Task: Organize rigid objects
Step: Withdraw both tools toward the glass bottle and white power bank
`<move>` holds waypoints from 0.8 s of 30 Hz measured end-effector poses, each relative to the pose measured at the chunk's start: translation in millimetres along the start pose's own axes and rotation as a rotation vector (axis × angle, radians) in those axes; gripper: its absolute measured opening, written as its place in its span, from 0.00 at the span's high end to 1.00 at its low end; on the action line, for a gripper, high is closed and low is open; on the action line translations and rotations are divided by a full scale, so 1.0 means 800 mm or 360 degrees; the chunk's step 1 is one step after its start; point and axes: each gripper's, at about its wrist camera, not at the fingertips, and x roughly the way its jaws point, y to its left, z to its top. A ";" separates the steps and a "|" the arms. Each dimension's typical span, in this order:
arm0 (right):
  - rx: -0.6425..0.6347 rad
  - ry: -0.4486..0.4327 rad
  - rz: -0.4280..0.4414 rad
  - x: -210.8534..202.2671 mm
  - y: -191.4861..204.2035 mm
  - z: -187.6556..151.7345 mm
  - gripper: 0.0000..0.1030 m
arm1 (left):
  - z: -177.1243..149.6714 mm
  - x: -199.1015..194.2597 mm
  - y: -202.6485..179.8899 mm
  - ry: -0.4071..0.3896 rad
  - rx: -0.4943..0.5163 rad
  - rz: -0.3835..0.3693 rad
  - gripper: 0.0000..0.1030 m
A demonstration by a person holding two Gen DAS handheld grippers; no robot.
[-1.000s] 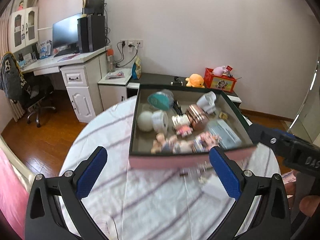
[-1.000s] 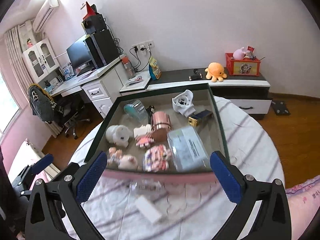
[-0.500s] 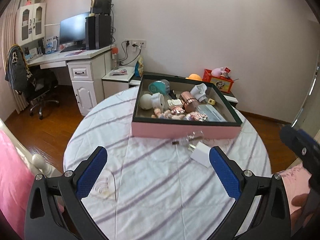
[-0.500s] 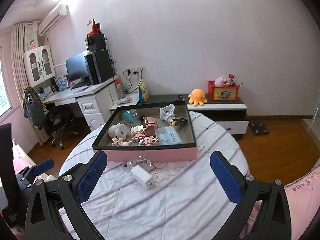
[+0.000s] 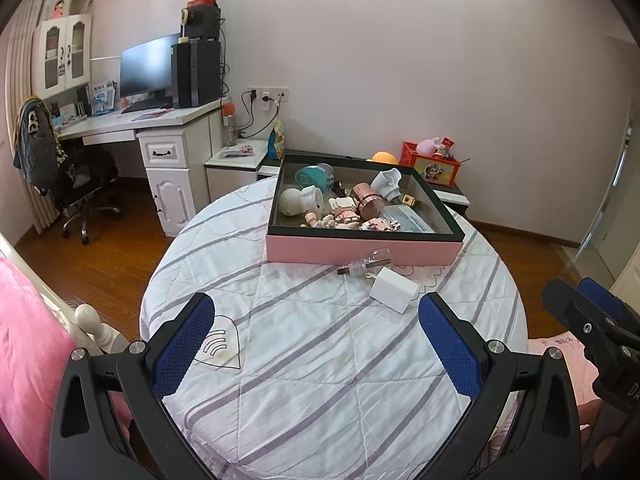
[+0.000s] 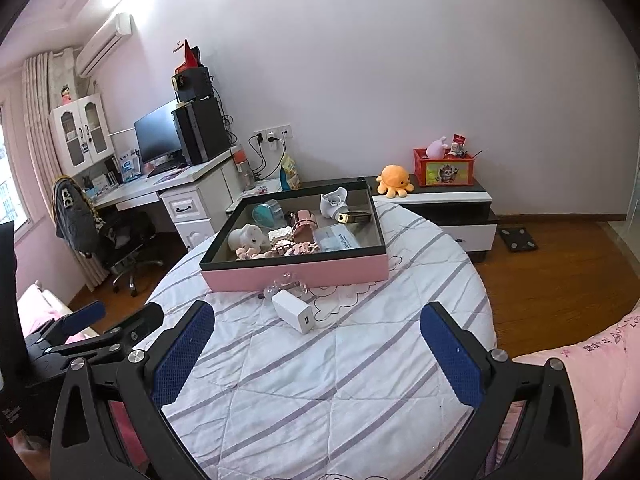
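Note:
A pink box with a dark rim [image 5: 360, 249] [image 6: 296, 270] stands on the far half of the round table and holds several small objects. A white charger block [image 5: 393, 290] [image 6: 293, 312] and a clear small bottle [image 5: 366, 265] [image 6: 285, 283] lie on the cloth just in front of the box. My left gripper [image 5: 318, 350] is open over the near part of the table, nothing between its fingers. My right gripper [image 6: 316, 354] is open too, also back from the objects and empty.
The round table [image 5: 304, 364] has a white quilted cloth with grey stripes. A desk with monitor [image 5: 148, 66] and chair [image 5: 76, 184] stand at the left. A low cabinet [image 6: 444, 204] with an orange plush and red crate is behind. Pink bedding [image 5: 24, 344] lies at both near sides.
Both grippers have drawn back and away from the box, which looked close and filled the views a second ago. Both stay open and empty.

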 end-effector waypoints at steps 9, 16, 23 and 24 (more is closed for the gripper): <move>-0.0028 0.0008 0.0013 -0.005 0.007 -0.002 0.00 | -0.003 -0.006 0.003 -0.0001 0.0001 0.0006 0.00; -0.0050 0.0056 0.0010 0.011 0.010 -0.006 0.00 | -0.010 0.004 0.011 0.0030 -0.0020 0.0014 0.00; -0.0112 0.0198 -0.0012 0.062 0.009 -0.014 0.00 | -0.016 0.031 0.024 0.0085 -0.0042 0.0026 0.00; -0.0124 0.0233 -0.0031 0.077 0.009 -0.016 0.00 | -0.016 0.037 0.024 0.0094 -0.0039 0.0026 0.00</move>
